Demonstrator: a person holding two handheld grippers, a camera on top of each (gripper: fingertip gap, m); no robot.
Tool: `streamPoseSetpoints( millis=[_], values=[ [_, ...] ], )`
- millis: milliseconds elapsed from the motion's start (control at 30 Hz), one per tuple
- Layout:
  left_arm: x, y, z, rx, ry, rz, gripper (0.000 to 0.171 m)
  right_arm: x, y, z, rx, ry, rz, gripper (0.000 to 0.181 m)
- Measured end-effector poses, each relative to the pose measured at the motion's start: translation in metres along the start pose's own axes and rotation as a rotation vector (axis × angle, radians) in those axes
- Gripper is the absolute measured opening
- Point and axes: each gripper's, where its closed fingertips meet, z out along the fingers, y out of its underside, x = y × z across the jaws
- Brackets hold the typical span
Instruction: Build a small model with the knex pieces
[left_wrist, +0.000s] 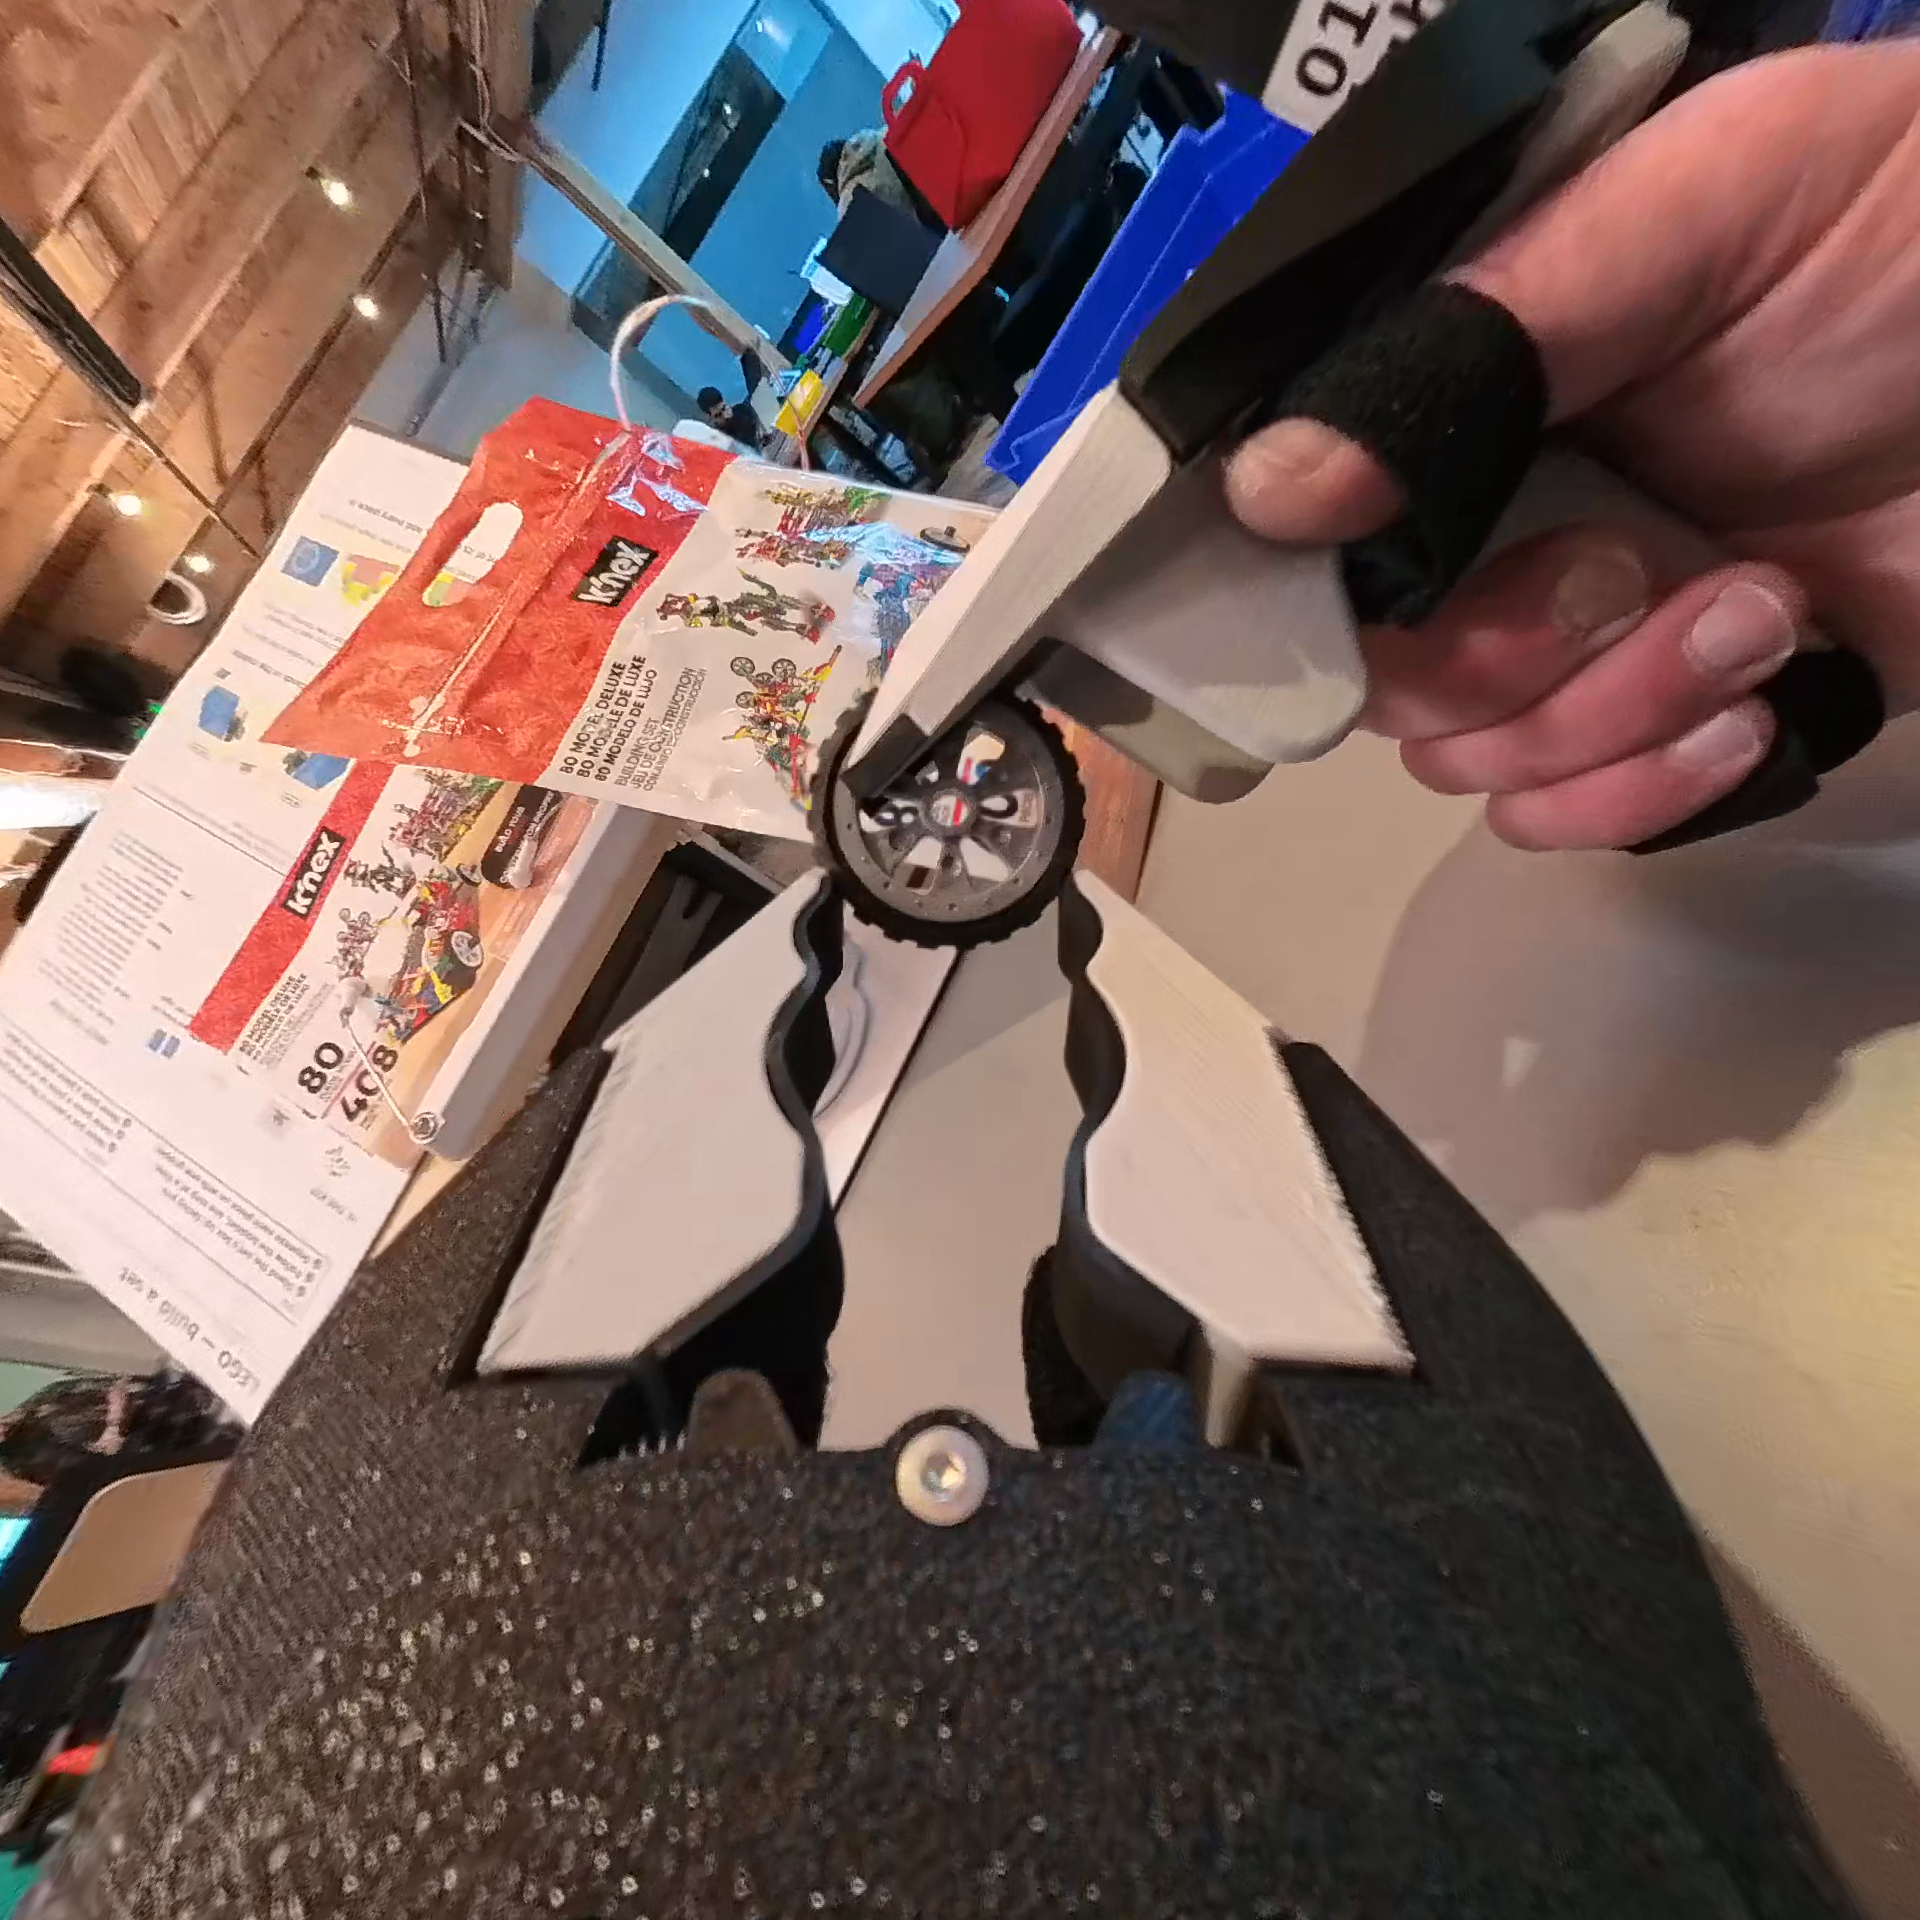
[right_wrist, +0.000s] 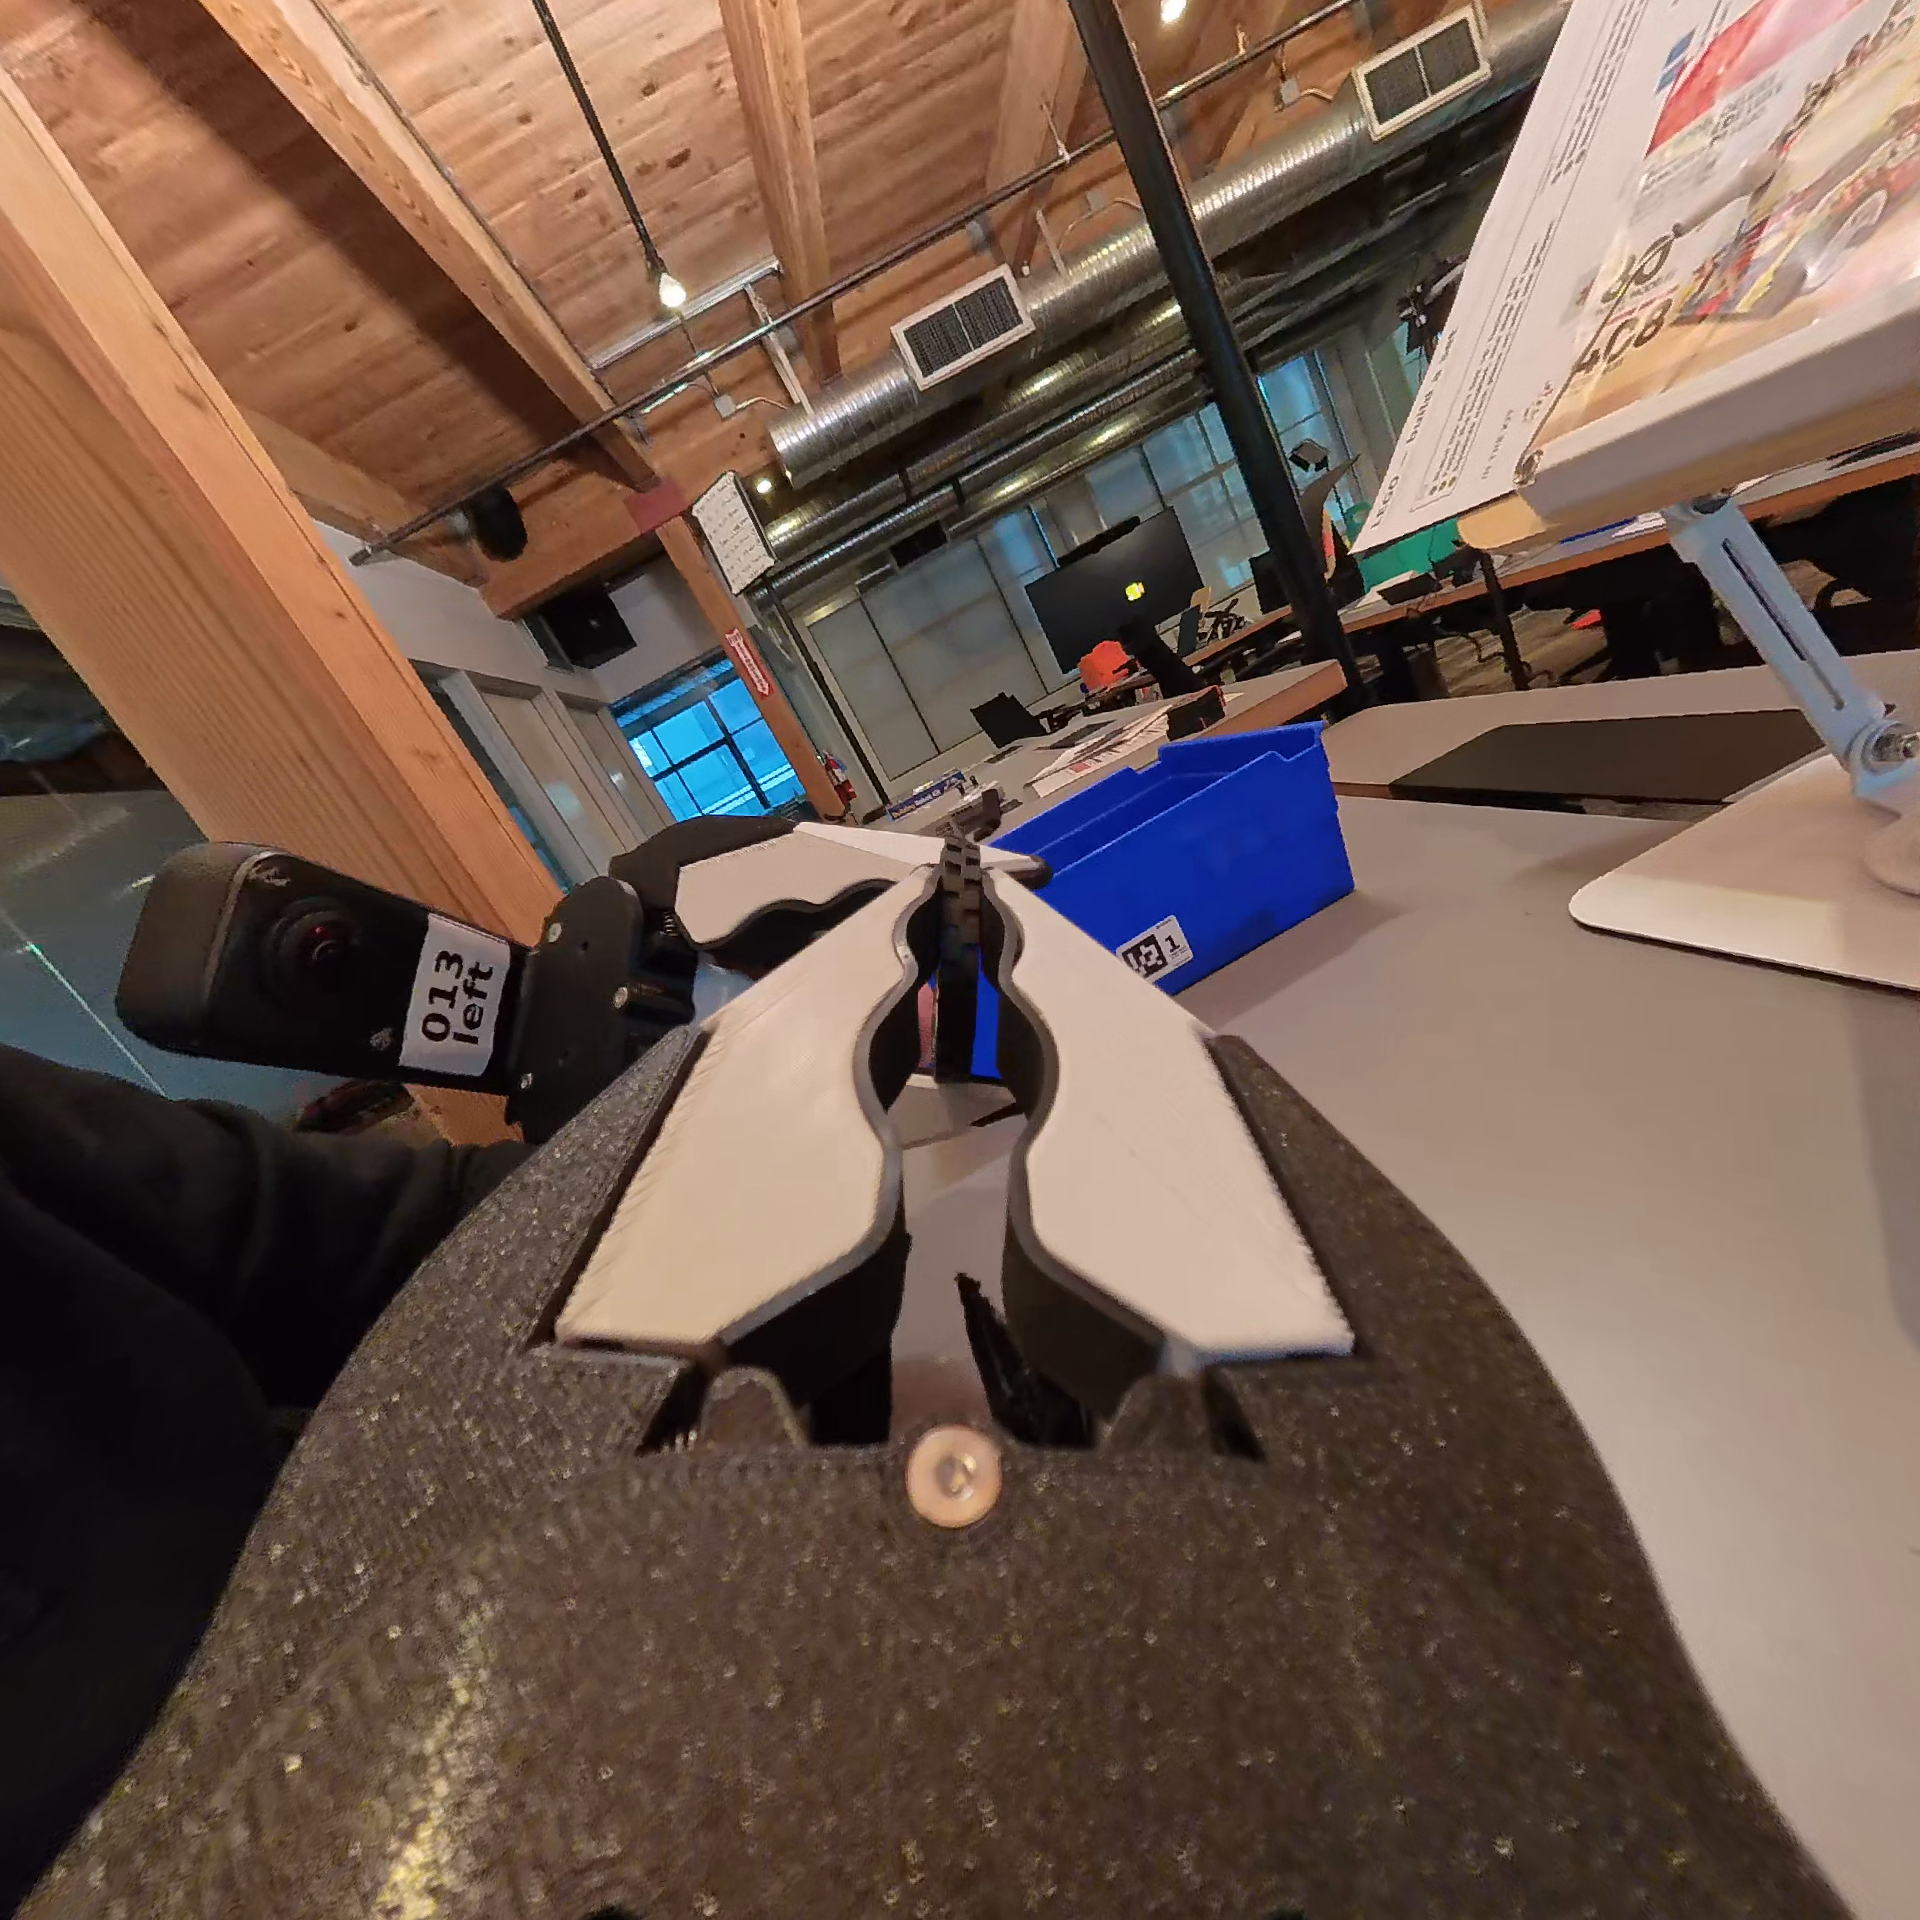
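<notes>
From the left wrist view: sees a toy wheel face-on, black tyre round a grey spoked hub, held up above the grey table. Finds the left tongs spread wide, one tip at each side of the tyre; cannot tell whether pressing or merely beside it. Shows the right tongs reaching in from the upper right, one white finger laid across the hub, gripped by a bare hand with black finger sleeves. Behind, takes in a torn red and white plastic bag lying over a printed sheet on a tilted white stand.

From the right wrist view: meets the same wheel edge-on, only the tread visible, and there shows the right tongs clenched on its two flat sides. Catches what the other view misses: the camera on the left tongs, a dark sleeve below it, and a blue bin on the table just beyond the wheel.
</notes>
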Motion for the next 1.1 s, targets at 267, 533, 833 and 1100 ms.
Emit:
streamPoseSetpoints(
  millis=[267, 533, 833, 1100],
  values=[
    [-0.004, 0.005, 0.000, -0.122, -0.060, 0.170, 0.034, 0.000, 0.002, 0.002, -0.018, 0.054, -0.062, 0.005],
    [0.003, 0.009, 0.010, -0.077, 0.066, 0.009, 0.039, 0.011, 0.002, -0.002, -0.031, 0.083, -0.050, 0.004],
    [0.004, 0.008, 0.008, 0.023, 0.126, -0.057, 0.027, 0.017, -0.006, -0.010, -0.001, 0.010, 0.077, 0.005],
    [0.004, 0.009, 0.008, -0.017, 0.081, 0.030, 0.018, 0.015, 0.000, -0.006, -0.037, 0.054, 0.001, 0.005]
  ],
)
